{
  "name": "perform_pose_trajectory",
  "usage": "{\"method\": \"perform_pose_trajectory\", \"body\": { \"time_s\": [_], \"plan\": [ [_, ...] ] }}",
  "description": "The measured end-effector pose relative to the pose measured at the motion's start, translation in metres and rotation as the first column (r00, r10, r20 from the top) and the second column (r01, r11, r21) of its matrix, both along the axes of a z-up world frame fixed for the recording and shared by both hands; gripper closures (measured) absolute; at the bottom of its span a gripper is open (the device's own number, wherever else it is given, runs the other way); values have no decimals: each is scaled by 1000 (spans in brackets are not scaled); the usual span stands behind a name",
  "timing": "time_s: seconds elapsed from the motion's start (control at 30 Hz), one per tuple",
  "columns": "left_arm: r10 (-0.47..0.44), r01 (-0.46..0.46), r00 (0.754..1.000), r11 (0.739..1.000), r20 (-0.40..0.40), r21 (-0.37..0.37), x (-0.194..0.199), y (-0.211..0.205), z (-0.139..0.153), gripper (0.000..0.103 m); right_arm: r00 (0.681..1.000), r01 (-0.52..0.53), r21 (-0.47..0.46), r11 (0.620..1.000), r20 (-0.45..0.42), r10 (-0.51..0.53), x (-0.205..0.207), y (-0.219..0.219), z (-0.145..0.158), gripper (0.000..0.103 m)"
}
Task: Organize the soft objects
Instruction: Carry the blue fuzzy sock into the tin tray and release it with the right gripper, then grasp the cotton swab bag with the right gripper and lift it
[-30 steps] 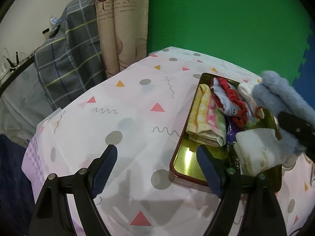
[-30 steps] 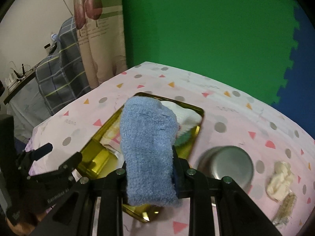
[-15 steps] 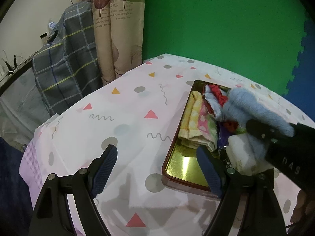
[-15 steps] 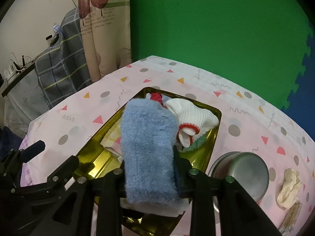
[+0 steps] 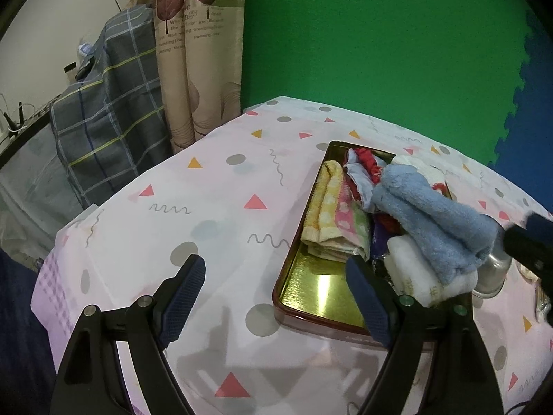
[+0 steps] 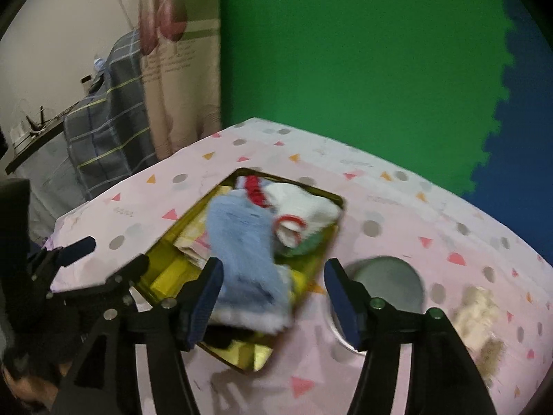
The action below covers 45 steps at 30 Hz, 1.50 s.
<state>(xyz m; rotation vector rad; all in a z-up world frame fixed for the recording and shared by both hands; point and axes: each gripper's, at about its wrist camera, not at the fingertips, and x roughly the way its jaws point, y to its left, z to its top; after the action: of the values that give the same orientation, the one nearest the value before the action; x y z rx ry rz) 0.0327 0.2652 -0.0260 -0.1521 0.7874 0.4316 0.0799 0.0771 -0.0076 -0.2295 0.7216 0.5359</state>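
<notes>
Right tongs (image 6: 273, 294) opening — blue sock (image 6: 242, 242) between them, no longer gripped, lying in the tin (image 5: 311, 294). Left tongs (image 5: 276, 294) spread wide, empty.

Both views are fisheye cameras riding on hand-held grippers, each looking forward and steeply down along its own two fingers at 6 o'clock. The left wrist view sits near the table's edge, the gold tray (image 5: 312, 278) at 3 o'clock. The right wrist view hovers close over that tray (image 6: 166, 242), at centre, blurred. Both share the tray, the patterned tablecloth (image 5: 214, 186) and the green wall (image 6: 345, 52) at 12 o'clock.
</notes>
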Motion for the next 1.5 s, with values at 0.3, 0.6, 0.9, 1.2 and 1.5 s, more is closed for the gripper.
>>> {"method": "perform_pose_trajectory", "body": {
  "time_s": [0.3, 0.6, 0.9, 1.2, 1.5],
  "plan": [
    [-16, 16, 1000, 999, 8, 32, -1, -9, 3, 22, 965, 261, -5, 965, -31, -261, -6, -130, -9, 41],
    [-36, 35, 999, 997, 13, 74, -3, -19, 5, 22, 857, 503, -28, 864, -109, -503, -5, -250, -34, 41],
    [-109, 100, 993, 981, 46, 169, -5, -43, 13, 19, 814, 562, -7, 827, -175, -554, 28, -261, -64, 41],
    [-180, 165, 983, 954, 38, 252, -4, -66, 12, 17, 794, 574, -152, 805, -137, -592, 67, -238, -98, 41],
    [-289, 274, 957, 916, 11, 293, 0, -111, 20, 17, 837, 530, -101, 842, -100, -538, 55, -260, -102, 41]
  ]
}}
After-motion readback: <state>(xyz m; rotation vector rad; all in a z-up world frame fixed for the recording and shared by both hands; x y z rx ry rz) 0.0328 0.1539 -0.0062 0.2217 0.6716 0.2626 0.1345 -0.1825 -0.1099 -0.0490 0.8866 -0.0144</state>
